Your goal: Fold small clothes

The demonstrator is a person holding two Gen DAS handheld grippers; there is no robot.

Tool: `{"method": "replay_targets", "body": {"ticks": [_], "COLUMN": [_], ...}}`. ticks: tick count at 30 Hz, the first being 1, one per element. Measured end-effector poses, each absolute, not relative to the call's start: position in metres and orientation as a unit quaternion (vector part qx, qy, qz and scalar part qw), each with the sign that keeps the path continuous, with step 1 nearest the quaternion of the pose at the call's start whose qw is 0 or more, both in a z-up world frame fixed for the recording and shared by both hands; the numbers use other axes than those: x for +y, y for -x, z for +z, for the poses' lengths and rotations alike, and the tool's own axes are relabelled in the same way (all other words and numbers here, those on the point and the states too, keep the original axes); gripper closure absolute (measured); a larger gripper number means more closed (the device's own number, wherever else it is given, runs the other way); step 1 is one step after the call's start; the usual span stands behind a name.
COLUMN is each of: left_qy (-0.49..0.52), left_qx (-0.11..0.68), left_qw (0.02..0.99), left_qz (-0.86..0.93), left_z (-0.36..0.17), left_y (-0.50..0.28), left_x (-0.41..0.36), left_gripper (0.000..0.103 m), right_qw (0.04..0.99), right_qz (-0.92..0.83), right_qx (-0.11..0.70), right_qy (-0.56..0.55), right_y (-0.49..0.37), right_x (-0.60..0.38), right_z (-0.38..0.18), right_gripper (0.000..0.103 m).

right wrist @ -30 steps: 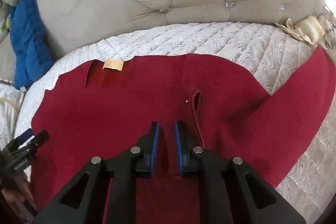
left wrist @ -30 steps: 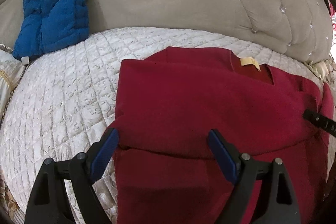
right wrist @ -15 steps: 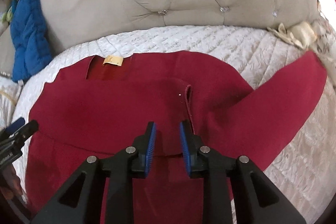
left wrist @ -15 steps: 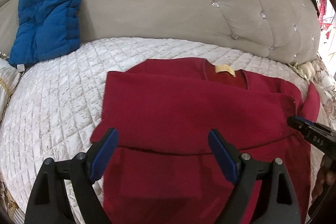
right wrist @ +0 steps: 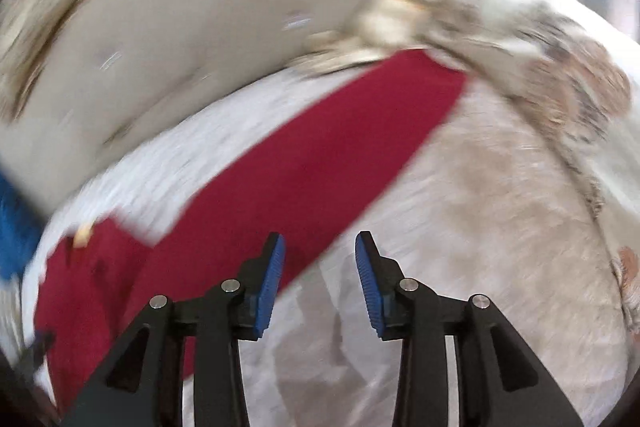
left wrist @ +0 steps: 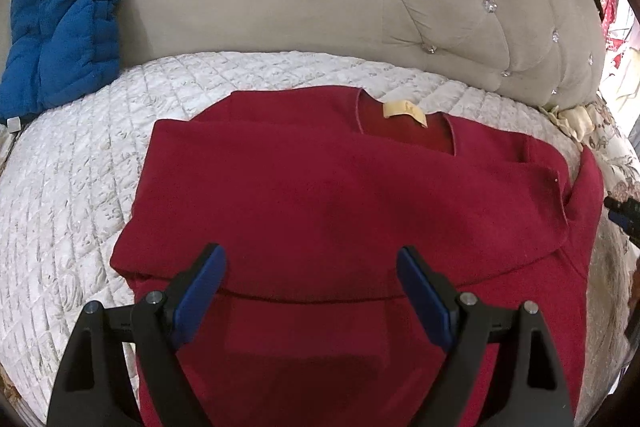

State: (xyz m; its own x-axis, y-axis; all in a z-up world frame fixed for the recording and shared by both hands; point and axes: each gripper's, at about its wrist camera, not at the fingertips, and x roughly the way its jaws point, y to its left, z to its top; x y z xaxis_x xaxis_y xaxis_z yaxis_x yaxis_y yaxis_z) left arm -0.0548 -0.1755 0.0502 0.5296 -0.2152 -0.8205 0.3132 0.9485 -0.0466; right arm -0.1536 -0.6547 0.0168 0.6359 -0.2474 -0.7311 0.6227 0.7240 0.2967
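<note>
One sleeve lies folded across the red top [left wrist: 320, 195], the other sleeve [right wrist: 328, 147] is still spread out, and both the left gripper [left wrist: 310, 287] and the right gripper [right wrist: 320, 271], whose jaws have just been opening, stand apart and empty.

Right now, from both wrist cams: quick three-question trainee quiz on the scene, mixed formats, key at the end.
1. True or false: the left claw is clamped on the red garment.
2. Multiple choice: in the right wrist view, what lies between the open pads of the right claw? A) the red sleeve B) the quilted white bedcover C) the blue cushion
3. Fill in: the yellow label sits inside the garment's ____.

Key: 1 false, its pads stand wide open above the fabric. 2 B, the sleeve lies just left of the gap. 3 neckline.
</note>
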Motion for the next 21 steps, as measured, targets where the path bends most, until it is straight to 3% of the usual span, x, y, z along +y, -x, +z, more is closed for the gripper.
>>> {"method": "replay_targets", "body": {"ticks": [9,11,21], "left_qy": [-0.052,-0.059,-0.038], "left_qx": [0.463,0.462,0.449], "left_qw": [0.874,0.874,0.882], "left_qz": [-0.14,-0.138,-0.142], "left_z": [0.052,0.054,0.067], "left_y": [0.054,0.054,0.058], "left_x": [-0.167,-0.166,-0.155], "left_gripper": [0.013,0.013,0.013], "right_qw": [0.845,0.846,0.898], "right_qz": [-0.274,-0.283,-0.268], "right_qx": [0.27,0.267,0.186], "right_qy": [-0.372,-0.366,-0.295], "right_y": [0.129,0.123,0.207], "right_x": [-0.741,-0.748,-0.717], "right_z": [-0.001,-0.002,0.079], "right_gripper": [0.08,0.103,0.103]}}
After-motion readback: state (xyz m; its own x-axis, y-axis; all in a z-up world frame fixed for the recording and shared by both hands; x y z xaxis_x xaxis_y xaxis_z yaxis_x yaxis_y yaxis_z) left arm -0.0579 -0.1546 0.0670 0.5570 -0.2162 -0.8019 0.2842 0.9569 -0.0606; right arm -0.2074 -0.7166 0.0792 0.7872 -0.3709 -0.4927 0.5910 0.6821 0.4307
